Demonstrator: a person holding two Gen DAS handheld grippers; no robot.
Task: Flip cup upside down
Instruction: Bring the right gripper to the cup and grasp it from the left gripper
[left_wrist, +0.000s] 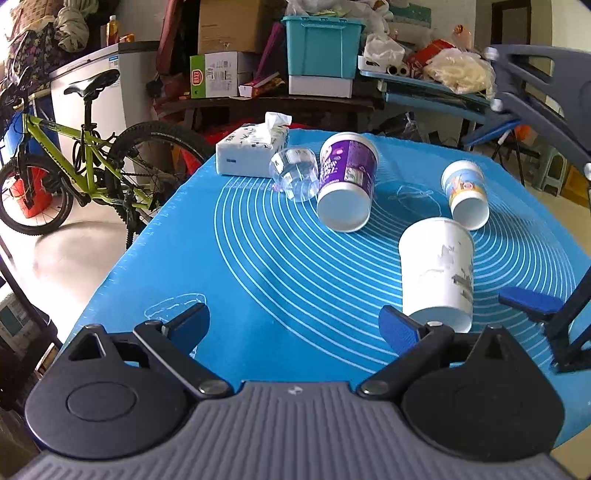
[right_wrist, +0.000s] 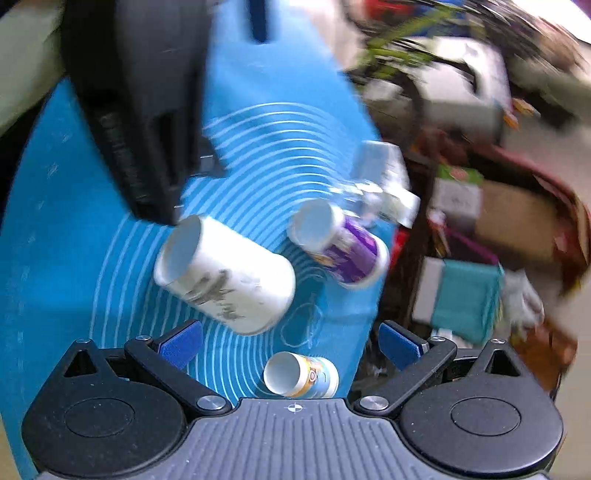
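Both grippers — left (left_wrist: 293, 325) and right (right_wrist: 290, 343) — hang with jaws spread, grasping nothing. Nearest the left one, a tall white paper cup (left_wrist: 437, 271) stands on the blue ringed mat (left_wrist: 240, 236). Beyond it stand a small yellow-banded cup (left_wrist: 465, 194), a purple-printed cup (left_wrist: 345, 181) and a clear plastic cup (left_wrist: 295, 173) — then a white tissue pack (left_wrist: 251, 149).

blue mat (left_wrist: 229, 258) — white cup (left_wrist: 437, 269) | purple cup (left_wrist: 347, 173) | small cup (left_wrist: 466, 192) | clear cup (left_wrist: 295, 173) | tissue pack (left_wrist: 251, 151)

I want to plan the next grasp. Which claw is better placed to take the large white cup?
Probably the right claw: open, with the white cup ahead within its gap. The left claw is open too, but the cup sits beyond its right finger.
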